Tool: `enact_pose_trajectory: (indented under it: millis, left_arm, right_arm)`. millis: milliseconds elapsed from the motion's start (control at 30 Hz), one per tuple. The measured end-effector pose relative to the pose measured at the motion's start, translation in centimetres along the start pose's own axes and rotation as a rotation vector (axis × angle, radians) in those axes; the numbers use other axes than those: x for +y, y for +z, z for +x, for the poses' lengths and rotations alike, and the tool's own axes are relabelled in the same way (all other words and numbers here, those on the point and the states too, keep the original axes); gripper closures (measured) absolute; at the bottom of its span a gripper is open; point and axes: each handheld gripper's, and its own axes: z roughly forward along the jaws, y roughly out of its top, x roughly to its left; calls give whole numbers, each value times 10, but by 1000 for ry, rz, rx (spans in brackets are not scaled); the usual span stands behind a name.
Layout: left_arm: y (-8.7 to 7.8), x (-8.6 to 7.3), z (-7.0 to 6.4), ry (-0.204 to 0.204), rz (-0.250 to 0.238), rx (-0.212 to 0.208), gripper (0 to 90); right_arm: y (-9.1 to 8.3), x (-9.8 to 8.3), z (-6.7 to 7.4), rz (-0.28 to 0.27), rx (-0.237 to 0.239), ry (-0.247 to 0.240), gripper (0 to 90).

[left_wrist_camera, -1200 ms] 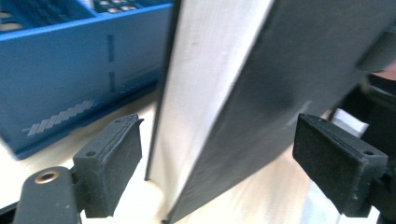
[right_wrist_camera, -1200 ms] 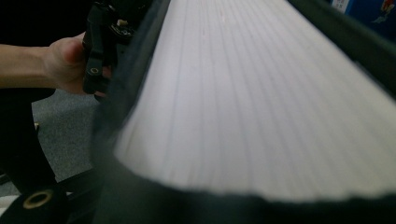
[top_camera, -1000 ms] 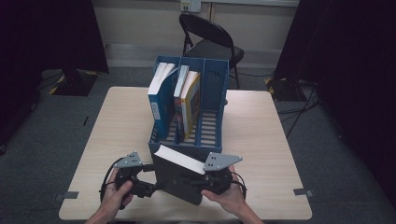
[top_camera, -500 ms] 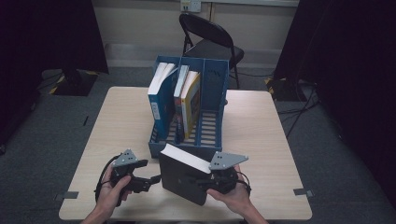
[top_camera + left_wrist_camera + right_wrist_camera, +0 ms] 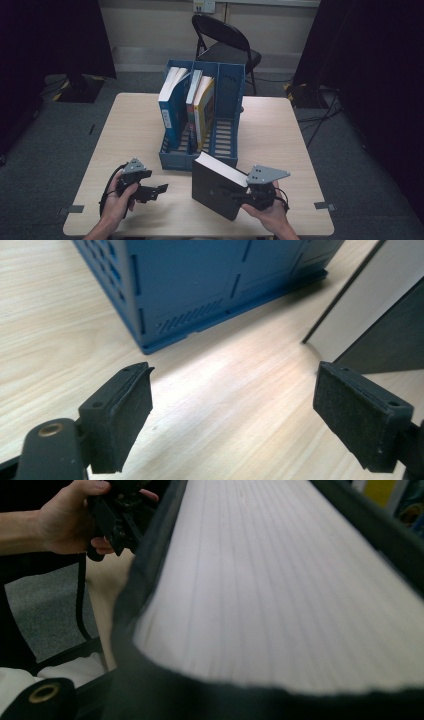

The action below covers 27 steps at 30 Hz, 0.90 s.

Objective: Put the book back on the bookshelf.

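A thick black book [image 5: 215, 192] with white page edges [image 5: 280, 580] stands tilted on the table just in front of the blue file rack [image 5: 227, 90]. My right gripper [image 5: 241, 198] is shut on the book's right side, and the book's bulk hides the jaws in the right gripper view. My left gripper [image 5: 160, 190] rests low over the table to the book's left, apart from it. Its pads stand wide open with bare tabletop between them [image 5: 235, 390]. The book's corner [image 5: 385, 315] and the rack's front [image 5: 200, 285] lie ahead of it.
The rack holds a blue book [image 5: 172, 107] and a yellow book [image 5: 205, 112] in its left and middle slots. Its right slot [image 5: 226, 131] holds nothing. A folding chair [image 5: 225, 47] stands behind the table. The table's front edge [image 5: 200, 234] is close to both hands.
My right gripper has carried the black book to the right, toward the rack's right slot. My left gripper has drawn a little left, away from the book.
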Motion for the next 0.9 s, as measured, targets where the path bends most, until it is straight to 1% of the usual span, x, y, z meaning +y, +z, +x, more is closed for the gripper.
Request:
enact_pose_trajectory:
  millis: [33,67,167,200,300,367,400,467,500,533,567,600,633,667,733,767,800,867,900]
  left_arm:
    - [0,0,1,7,-4,5,156]
    - [-1,0,2,16,-8,31,156]
    - [-3,0,5,-2,-5,27,157]
    - [-4,0,6,-3,-3,29,159]
    - [-8,-1,8,-13,-2,41,159]
    - [-10,-2,9,-34,-14,66,160]
    - [-13,-2,10,-22,-9,65,177]
    - [-13,-4,12,-19,-9,59,170]
    - [-14,-6,13,-16,-14,66,156]
    - [-15,-7,14,-17,-21,71,162]
    - [-16,-8,15,-28,-21,65,166]
    - [-17,-7,16,-25,-19,67,159]
    - [-19,-7,17,-16,-27,75,159]
    - [-20,-7,19,-23,-43,81,160]
    - [-21,-7,21,-24,-41,82,160]
    - [-21,-7,21,-27,-45,83,160]
    - [-21,-8,22,-29,-47,89,160]
    - [-19,-9,22,-22,-30,85,160]
    - [-19,-9,22,-21,-32,84,160]
  right_arm:
    - [-3,-2,-2,0,-7,7,525]
    - [-8,-4,-4,-1,-20,13,525]
    - [-12,-5,-6,-3,-28,16,525]
    - [-16,-7,-8,-3,-38,19,525]
    - [-20,-9,-9,-3,-47,23,525]
    - [-24,-11,-11,-5,-61,33,525]
    - [-27,-12,-12,-4,-75,40,525]
    - [-29,-13,-12,-4,-81,42,525]
    - [-31,-14,-13,-6,-86,44,525]
    - [-33,-15,-13,-7,-90,47,525]
    - [-35,-16,-14,-7,-96,47,525]
    - [-38,-17,-15,-5,-101,48,525]
    - [-38,-17,-15,-5,-101,48,525]
    - [-41,-19,-17,-8,-107,54,525]
    - [-42,-19,-18,-6,-108,52,525]
    - [-44,-20,-19,-9,-112,61,525]
    - [-44,-20,-19,-9,-112,61,525]
    - [-45,-21,-21,-10,-118,70,524]
    - [-46,-21,-22,-11,-117,71,524]
